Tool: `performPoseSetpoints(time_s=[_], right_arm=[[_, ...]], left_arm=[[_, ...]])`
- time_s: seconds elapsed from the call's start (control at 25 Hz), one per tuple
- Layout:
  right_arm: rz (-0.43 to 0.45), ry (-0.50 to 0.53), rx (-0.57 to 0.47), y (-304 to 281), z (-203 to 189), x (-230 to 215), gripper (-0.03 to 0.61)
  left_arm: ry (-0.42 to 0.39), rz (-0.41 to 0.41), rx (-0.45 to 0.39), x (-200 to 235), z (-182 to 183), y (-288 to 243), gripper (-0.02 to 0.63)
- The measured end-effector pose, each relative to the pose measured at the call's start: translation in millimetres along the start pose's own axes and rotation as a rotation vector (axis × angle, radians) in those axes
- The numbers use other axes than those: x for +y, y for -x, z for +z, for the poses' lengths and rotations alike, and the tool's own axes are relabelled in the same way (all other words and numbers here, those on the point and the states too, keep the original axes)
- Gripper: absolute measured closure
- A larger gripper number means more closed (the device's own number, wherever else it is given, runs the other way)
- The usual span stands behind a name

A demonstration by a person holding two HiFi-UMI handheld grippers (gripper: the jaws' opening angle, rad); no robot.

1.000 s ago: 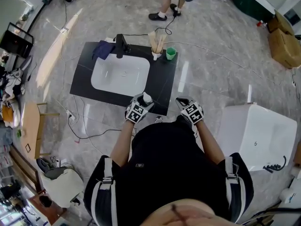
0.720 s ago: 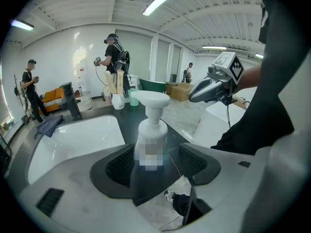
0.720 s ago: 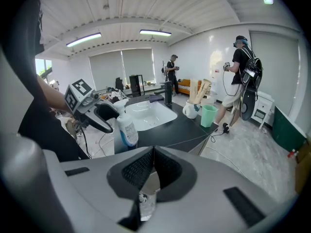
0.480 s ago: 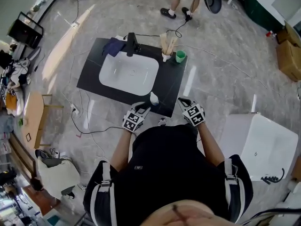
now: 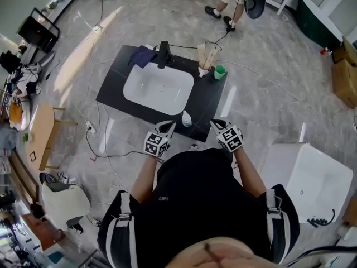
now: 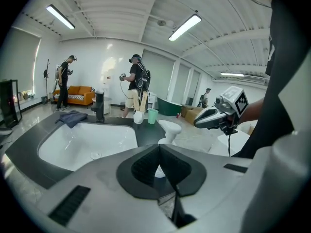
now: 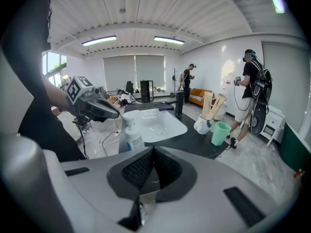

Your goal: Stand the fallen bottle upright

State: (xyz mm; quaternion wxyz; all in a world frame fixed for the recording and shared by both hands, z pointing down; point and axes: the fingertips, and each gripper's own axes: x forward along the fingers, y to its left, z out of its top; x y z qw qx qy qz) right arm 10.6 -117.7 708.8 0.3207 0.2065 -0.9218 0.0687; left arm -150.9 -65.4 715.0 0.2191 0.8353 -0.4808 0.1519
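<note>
Evidently done: pump bottle (image 5: 186, 118) stood upright on counter (image 5: 206, 102); left claw (image 5: 167, 128), just closed, and right claw (image 5: 216, 124) were clenched empty; next, only withdrawal seemed needed.

The bottle (image 5: 186, 118) is a small white pump bottle with a white dispenser head and a blue label low on its body. It stands upright on its base, with the pump head on top. It is on the dark countertop (image 5: 207, 102), just beside the near right corner of the white basin (image 5: 159, 88) and close to the countertop's near edge.
</note>
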Motion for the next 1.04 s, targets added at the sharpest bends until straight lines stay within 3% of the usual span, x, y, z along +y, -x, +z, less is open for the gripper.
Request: performPoseSetpoints(time_s=[1.04], right_arm=[[-0.007, 0.015, 0.025, -5.2, -1.1, -0.6, 0.518]], left_arm=[[0.003, -0.005, -0.005, 8.0, 3.1, -7.8, 0.597]])
